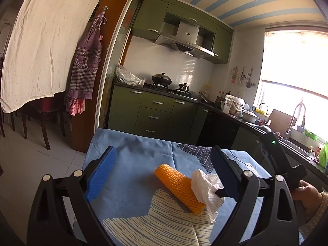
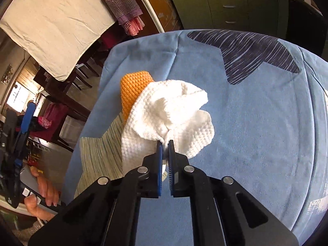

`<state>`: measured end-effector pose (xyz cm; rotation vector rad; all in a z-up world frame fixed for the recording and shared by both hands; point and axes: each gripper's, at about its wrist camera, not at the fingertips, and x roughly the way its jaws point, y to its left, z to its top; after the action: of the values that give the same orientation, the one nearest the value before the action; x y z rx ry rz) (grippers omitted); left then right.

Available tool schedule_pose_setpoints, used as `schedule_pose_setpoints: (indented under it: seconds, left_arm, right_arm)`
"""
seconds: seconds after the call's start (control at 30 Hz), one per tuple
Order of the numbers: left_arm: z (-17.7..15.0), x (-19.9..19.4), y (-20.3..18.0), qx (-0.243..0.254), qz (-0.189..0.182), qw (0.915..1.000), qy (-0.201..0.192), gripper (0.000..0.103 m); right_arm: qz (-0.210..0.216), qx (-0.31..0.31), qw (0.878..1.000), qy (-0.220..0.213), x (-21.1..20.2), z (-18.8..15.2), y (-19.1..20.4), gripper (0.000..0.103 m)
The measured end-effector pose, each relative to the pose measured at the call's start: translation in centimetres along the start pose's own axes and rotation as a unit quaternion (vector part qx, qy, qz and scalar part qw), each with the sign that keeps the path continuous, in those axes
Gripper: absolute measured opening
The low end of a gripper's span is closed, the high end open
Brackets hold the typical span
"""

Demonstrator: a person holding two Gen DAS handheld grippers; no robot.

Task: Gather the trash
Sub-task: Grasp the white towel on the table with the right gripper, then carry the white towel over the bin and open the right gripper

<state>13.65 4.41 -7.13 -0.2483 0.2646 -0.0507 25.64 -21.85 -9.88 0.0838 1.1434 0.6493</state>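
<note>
A crumpled white paper towel [image 2: 170, 112] is pinched between the blue pads of my right gripper [image 2: 165, 143], which is shut on it just above the blue tablecloth [image 2: 256, 123]. The towel also shows in the left wrist view [image 1: 207, 190]. An orange foam net sleeve [image 1: 180, 186] lies on the cloth right behind the towel, partly hidden by it in the right wrist view [image 2: 133, 88]. My left gripper [image 1: 164, 174] is open and empty, its blue fingers [image 1: 102, 172] spread wide on either side of the sleeve and towel.
The table carries a blue cloth with striped dark and pale patches [image 1: 164, 227]. Green kitchen cabinets [image 1: 155, 110] and a counter with a sink [image 1: 295, 127] stand beyond. Dark chairs [image 1: 41, 119] and a table under a white sheet [image 1: 41, 41] are at the left.
</note>
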Motion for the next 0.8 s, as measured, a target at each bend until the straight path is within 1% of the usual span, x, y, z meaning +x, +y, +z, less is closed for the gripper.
schedule_pose_setpoints:
  seconds: [0.13,0.47,0.67,0.8]
  left_arm:
    - [-0.1,0.3,-0.3,0.007,0.003,1.0000,0.002,0.088]
    - [-0.4,0.7,-0.7,0.021,0.009,0.9997,0.010,0.088]
    - [-0.6,0.7,-1.2,0.035,0.009,0.9993,0.008,0.088]
    - [-0.7,0.7,-1.5,0.040,0.005,0.9991,0.009,0.088]
  right_arm:
    - [0.030,0.008,0.999,-0.033,-3.8,-0.1,0.0,0.006]
    - [0.064,0.018,0.992,-0.104,-12.0,-0.3,-0.2,0.006]
    - [0.062,0.029,0.988,-0.138,-16.6,-1.5,-1.5,0.006]
    - [0.036,0.047,0.985,-0.163,-20.2,-3.4,-4.0,0.006]
